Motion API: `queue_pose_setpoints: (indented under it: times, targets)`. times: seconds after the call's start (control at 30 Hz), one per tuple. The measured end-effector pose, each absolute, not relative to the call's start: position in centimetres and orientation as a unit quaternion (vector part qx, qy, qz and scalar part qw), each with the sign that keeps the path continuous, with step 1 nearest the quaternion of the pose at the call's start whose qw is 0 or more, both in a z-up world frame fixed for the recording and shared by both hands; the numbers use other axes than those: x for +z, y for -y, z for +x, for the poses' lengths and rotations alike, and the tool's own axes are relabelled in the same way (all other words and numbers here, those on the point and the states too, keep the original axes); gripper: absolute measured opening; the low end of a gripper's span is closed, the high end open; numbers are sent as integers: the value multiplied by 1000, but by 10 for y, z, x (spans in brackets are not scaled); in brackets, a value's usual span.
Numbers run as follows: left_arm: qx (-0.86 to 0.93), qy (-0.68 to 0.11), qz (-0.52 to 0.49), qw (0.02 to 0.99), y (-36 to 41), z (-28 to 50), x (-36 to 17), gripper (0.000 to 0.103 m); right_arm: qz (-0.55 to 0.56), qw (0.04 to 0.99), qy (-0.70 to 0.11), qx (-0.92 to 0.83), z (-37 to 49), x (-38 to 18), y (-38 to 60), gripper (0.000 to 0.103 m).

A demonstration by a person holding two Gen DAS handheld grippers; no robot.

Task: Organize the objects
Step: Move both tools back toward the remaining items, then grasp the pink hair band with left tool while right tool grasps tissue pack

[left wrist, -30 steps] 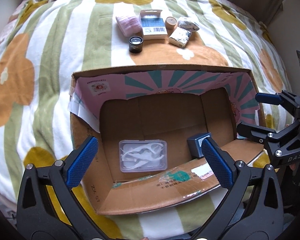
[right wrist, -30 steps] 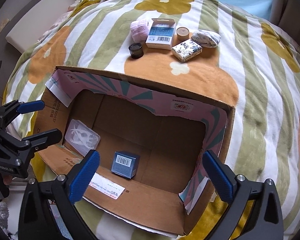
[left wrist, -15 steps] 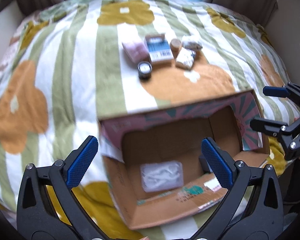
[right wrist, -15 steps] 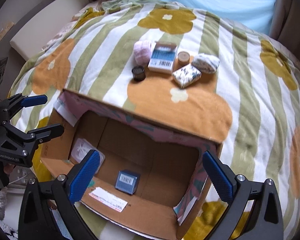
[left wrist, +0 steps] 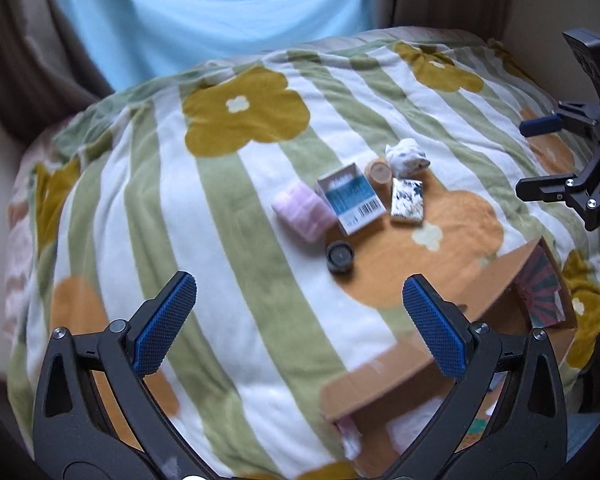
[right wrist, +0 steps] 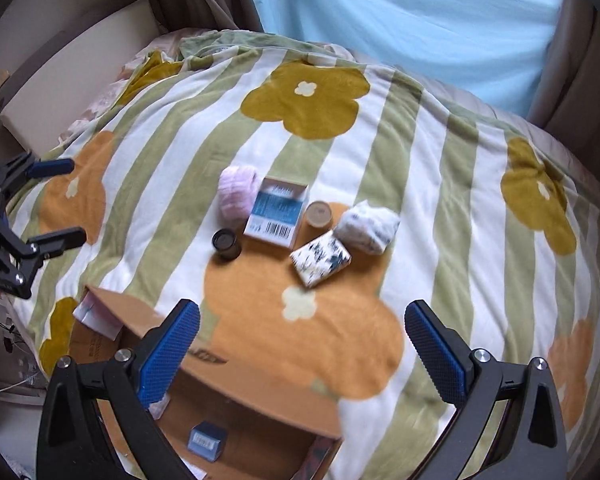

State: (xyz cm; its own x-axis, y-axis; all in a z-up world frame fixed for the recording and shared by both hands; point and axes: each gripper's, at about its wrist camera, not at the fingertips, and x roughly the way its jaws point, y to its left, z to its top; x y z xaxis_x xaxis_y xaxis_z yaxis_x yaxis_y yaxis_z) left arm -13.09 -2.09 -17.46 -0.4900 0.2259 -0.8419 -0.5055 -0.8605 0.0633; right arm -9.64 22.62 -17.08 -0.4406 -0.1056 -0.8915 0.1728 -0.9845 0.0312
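Note:
Several small items lie together on the striped flower blanket: a pink roll (left wrist: 303, 210) (right wrist: 238, 194), a blue-and-white box (left wrist: 350, 198) (right wrist: 278, 212), a black jar (left wrist: 339, 256) (right wrist: 226, 243), a tan cylinder (left wrist: 378, 171) (right wrist: 318, 215), a patterned white packet (left wrist: 407, 201) (right wrist: 320, 258) and a crumpled white bundle (left wrist: 406, 156) (right wrist: 367, 224). My left gripper (left wrist: 300, 332) is open and empty, above the blanket short of the black jar. My right gripper (right wrist: 300, 348) is open and empty, over the far wall of the cardboard box (right wrist: 236, 364) (left wrist: 384, 380). A small blue box (right wrist: 206, 444) lies inside it.
The blanket (left wrist: 220, 240) covers a rounded bed. A light blue curtain (right wrist: 420, 20) hangs behind it, with brown curtains at the sides. A cream ledge (right wrist: 68, 76) runs along the left. Each gripper shows in the other's view: the right one (left wrist: 556, 160), the left one (right wrist: 56, 204).
Both grippers have lifted and swung away from the cardboard box's inside toward the cluster of items. The box has slid to the lower edge of both views. Both stay open.

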Motion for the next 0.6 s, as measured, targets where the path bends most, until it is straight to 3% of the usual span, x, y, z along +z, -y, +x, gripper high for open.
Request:
queue_pose_setpoints:
  times: [0.33, 0.6]
  targets:
    - [798, -270, -444, 307, -17, -207, -243, 103, 567, 137, -70, -809, -148, -239, -225, 102]
    - [767, -296, -470, 320, -36, -242, -310, 103, 589, 152, -117, -785, -175, -293, -215, 102]
